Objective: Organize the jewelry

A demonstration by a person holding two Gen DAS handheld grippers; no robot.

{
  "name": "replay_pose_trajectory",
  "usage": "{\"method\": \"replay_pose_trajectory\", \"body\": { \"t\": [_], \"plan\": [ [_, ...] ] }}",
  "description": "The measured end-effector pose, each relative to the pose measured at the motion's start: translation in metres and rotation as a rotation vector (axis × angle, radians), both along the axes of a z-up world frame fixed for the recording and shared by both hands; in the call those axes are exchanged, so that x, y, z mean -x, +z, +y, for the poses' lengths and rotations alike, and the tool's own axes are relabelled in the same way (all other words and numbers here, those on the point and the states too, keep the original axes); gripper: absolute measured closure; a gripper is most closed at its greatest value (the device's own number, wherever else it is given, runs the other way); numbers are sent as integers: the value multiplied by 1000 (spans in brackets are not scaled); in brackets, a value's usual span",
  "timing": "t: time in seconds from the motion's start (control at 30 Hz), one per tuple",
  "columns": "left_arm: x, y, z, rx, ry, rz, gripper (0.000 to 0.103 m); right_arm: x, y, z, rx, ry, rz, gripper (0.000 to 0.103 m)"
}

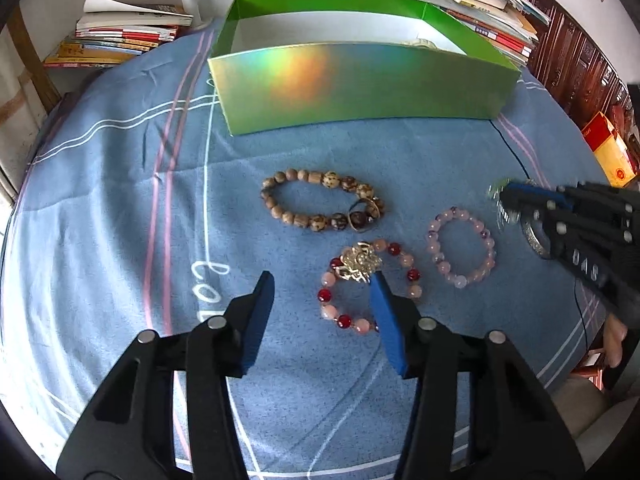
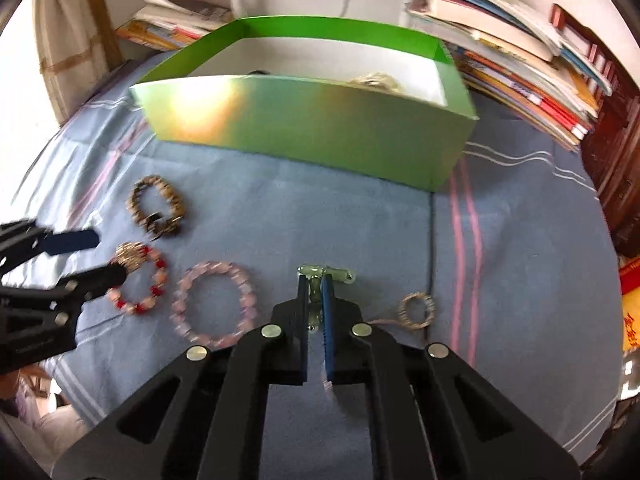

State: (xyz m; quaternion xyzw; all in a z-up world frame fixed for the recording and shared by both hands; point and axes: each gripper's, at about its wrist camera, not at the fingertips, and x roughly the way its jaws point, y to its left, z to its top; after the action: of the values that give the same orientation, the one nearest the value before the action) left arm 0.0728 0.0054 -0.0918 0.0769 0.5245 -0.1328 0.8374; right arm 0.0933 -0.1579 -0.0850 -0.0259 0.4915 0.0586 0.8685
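Your left gripper [image 1: 322, 286] hangs open over the red-and-pink bracelet [image 1: 370, 284], right finger touching its gold charm. Wooden bead bracelet [image 1: 322, 200] sits farther out, pale pink one [image 1: 462, 246] to the right, green box [image 1: 360, 84] at the far side.

The green box [image 1: 360, 84] wall hides most of its contents; the pale trinket [image 2: 325, 274] blurs between the jaws.

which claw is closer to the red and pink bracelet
Left. The left claw is open with one finger at the red and pink bracelet, by its silver charm. The right claw is off past the pale pink bracelet, shut on a small pale trinket.
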Motion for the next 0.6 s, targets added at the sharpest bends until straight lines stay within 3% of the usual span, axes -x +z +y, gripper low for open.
{"method": "replay_pose_trajectory", "body": {
  "t": [0.17,0.33,0.6],
  "plan": [
    [-5,-7,-4,-23,9,-1,52,-14,1,-16,7,-93,-15,96],
    [-5,-6,-4,-18,13,5,56,-6,12,-8,-43,-50,-32,93],
    [-3,-5,2,-4,16,1,88,-3,6,16,-71,41,-6,93]
  ]
}}
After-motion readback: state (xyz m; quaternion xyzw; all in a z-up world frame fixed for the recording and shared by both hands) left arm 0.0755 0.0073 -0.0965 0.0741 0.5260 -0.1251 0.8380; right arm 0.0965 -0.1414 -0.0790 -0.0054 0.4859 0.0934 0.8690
